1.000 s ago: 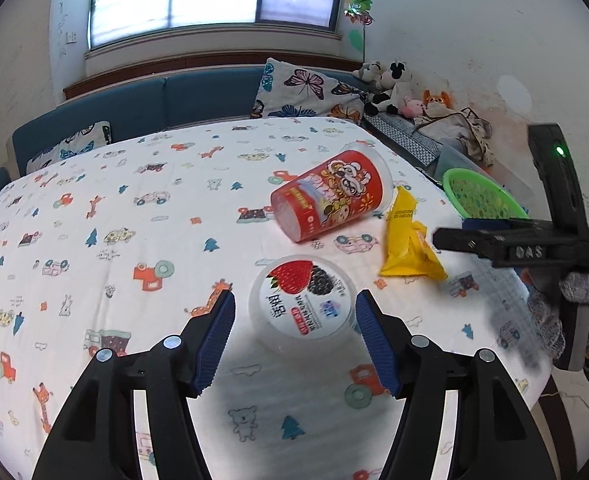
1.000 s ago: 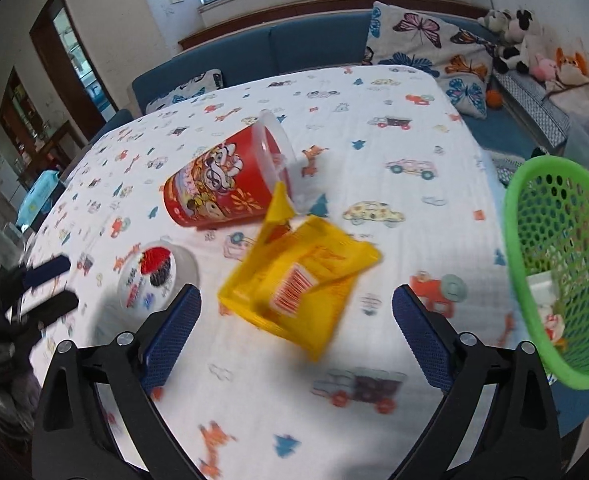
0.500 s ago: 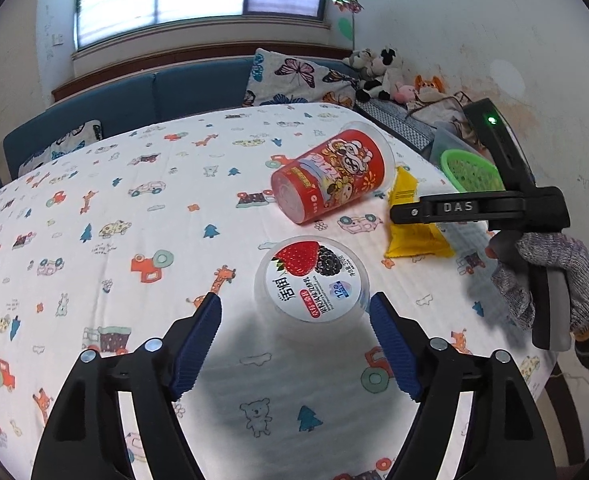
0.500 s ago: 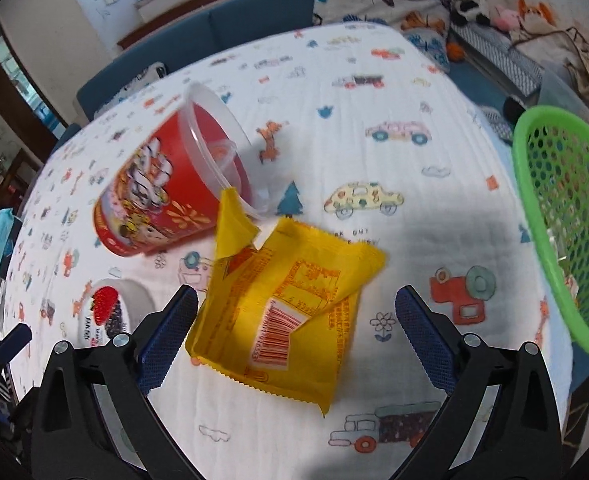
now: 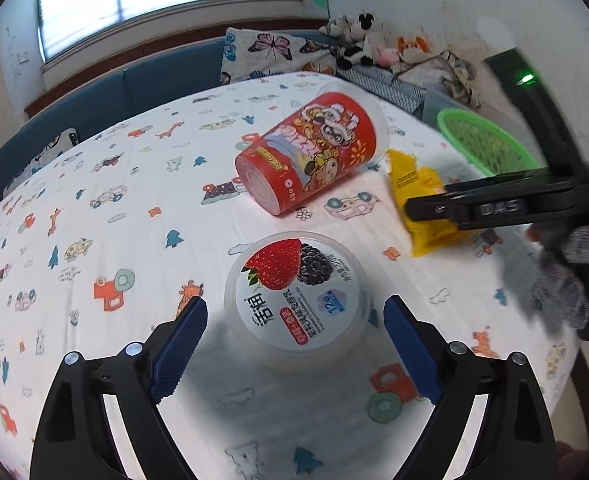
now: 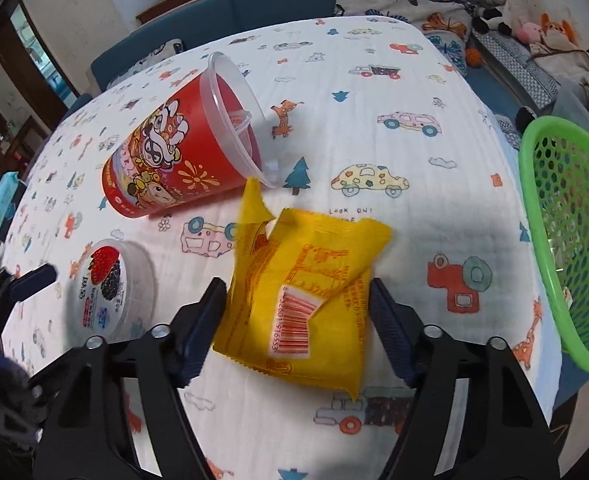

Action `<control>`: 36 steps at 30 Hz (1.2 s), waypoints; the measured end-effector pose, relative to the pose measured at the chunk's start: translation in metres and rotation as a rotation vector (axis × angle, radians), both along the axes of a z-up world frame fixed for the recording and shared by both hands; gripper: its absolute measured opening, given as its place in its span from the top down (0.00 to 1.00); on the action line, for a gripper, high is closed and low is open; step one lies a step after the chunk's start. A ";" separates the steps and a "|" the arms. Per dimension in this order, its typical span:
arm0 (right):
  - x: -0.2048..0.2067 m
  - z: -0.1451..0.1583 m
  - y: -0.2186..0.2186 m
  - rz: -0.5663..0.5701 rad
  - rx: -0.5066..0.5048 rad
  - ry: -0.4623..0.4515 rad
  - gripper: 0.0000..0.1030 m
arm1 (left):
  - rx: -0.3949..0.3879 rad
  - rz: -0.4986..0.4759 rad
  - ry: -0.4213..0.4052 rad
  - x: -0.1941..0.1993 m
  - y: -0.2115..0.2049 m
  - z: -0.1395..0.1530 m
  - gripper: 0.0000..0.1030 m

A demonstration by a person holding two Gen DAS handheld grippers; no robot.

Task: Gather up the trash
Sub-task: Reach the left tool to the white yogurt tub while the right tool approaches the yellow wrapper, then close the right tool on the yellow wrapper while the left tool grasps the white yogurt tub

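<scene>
Left gripper (image 5: 294, 320) has been lowered closer over the yogurt tub (image 5: 297, 294), which stands upright on the printed tablecloth (image 5: 94, 184). Jaws have just been opening and now stand wide, one pad on each side of the tub, clear gaps on both sides; nothing gripped.

Right gripper (image 6: 298, 312) has been brought down onto the yellow snack wrapper (image 6: 314, 284), which a second ago lay ahead of the fingers and is now between them. Jaws have just been closing from full width; the pads are seen right at the wrapper's edges, but firm contact cannot be told. The wrapper lies flat on the cloth.

The red cup (image 6: 174, 160) lies on its side, unmoved, just beyond the wrapper's torn corner. The green basket (image 6: 566, 240) is at the table's right edge, near the wrapper.
</scene>
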State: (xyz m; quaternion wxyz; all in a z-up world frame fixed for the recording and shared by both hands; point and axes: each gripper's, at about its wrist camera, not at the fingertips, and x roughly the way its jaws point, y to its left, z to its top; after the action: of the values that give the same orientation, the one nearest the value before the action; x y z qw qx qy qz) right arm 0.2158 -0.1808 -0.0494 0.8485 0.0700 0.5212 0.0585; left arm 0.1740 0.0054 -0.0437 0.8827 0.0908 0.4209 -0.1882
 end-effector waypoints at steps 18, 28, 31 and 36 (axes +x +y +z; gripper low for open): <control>-0.015 0.002 -0.015 0.012 0.041 -0.018 0.31 | 0.035 -0.028 0.040 0.019 -0.007 -0.013 0.10; -0.016 -0.003 -0.001 0.015 -0.015 -0.013 0.11 | 0.026 -0.041 0.062 0.024 -0.012 -0.022 0.10; -0.020 -0.005 0.002 0.023 -0.050 -0.018 0.09 | 0.023 -0.038 0.053 0.023 -0.012 -0.022 0.10; -0.026 -0.008 0.007 0.026 -0.107 -0.038 0.13 | 0.018 -0.029 0.051 0.023 -0.014 -0.024 0.12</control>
State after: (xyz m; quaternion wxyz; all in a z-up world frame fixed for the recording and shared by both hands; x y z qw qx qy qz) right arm 0.1894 -0.1740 -0.0576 0.8600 0.0163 0.5082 0.0430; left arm 0.1971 -0.0083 -0.0679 0.8681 0.1000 0.4434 -0.1994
